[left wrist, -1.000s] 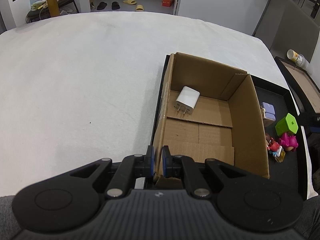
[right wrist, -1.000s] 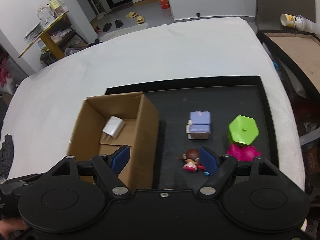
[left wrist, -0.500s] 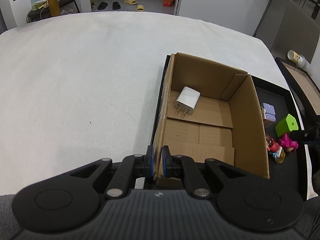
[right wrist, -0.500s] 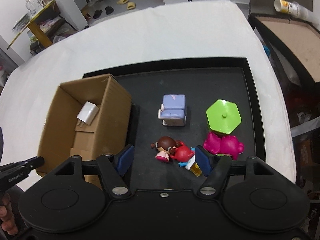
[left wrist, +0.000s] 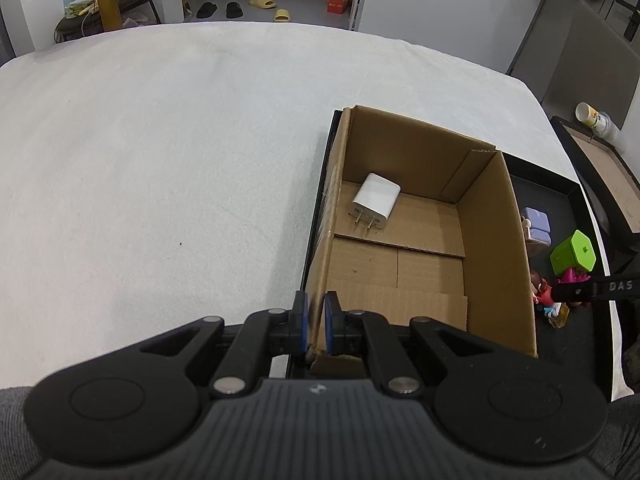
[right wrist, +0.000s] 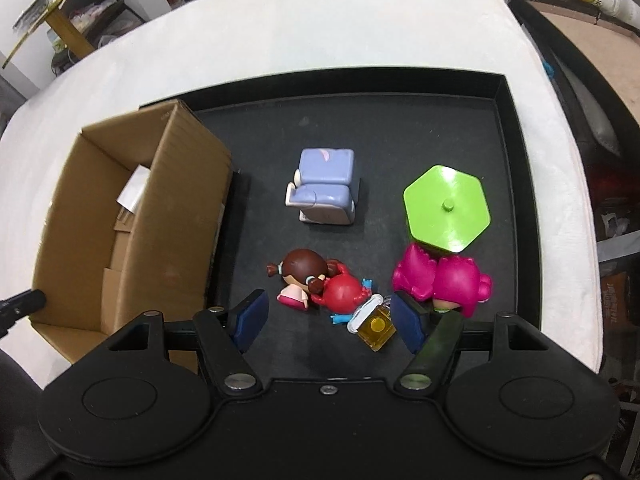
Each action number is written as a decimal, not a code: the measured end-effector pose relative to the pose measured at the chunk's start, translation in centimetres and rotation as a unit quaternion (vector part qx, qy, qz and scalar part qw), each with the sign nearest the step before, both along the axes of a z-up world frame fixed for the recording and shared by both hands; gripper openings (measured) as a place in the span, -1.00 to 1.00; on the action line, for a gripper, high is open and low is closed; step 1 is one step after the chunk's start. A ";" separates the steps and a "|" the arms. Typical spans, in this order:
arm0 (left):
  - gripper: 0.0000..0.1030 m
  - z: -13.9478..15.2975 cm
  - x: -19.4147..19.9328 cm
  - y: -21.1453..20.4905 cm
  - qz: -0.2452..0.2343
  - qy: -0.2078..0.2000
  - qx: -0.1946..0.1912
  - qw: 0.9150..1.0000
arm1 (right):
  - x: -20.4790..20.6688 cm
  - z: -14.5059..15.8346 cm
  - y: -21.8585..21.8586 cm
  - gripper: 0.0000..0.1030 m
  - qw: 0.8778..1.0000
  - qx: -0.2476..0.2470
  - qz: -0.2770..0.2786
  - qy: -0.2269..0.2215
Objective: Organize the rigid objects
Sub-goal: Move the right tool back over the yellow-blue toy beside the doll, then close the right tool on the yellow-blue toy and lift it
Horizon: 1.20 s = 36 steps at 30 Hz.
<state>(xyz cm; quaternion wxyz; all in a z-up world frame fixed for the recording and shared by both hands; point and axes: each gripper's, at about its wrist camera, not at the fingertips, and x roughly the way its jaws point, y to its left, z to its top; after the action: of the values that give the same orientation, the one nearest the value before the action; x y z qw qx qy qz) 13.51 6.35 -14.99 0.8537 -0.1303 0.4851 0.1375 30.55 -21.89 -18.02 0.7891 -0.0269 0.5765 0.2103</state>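
The left gripper pinches the near wall of the cardboard box, pads pressed on the card. The right gripper, jaws spread and touching nothing, hangs over a doll figure lying on its side, long axis across the black tray, head toward the box, with a red crab toy against it. Inside the box a white charger lies flat (prongs toward the camera). On the right gripper's finger, "DAS" is readable.

Matt corrugated cardboard box, glossy plastic green hexagon toy, fuzzy white cloth
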 end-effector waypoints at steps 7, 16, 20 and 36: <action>-0.86 0.0 -0.1 0.0 0.000 -0.002 0.001 1.000 | 0.3 -1.0 1.0 0.37 0.999 -0.014 0.039 -0.007; -0.85 0.0 -0.2 0.1 0.002 -0.004 -0.003 1.000 | 0.6 -2.5 1.0 0.38 0.998 -0.024 0.059 0.013; -0.86 0.0 -0.2 0.1 0.002 -0.005 -0.004 1.000 | 0.0 -2.8 1.3 0.37 0.996 -0.031 0.078 0.025; -0.86 0.0 -0.1 0.2 0.002 -0.006 -0.008 1.000 | -0.6 -4.2 4.5 0.27 0.981 -0.111 0.160 -0.013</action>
<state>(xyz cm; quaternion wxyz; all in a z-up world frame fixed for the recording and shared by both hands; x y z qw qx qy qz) 13.40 6.60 -14.98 0.8553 -0.1393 0.4805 0.1348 29.93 -17.39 -22.19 0.7449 -0.2088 0.5742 0.2682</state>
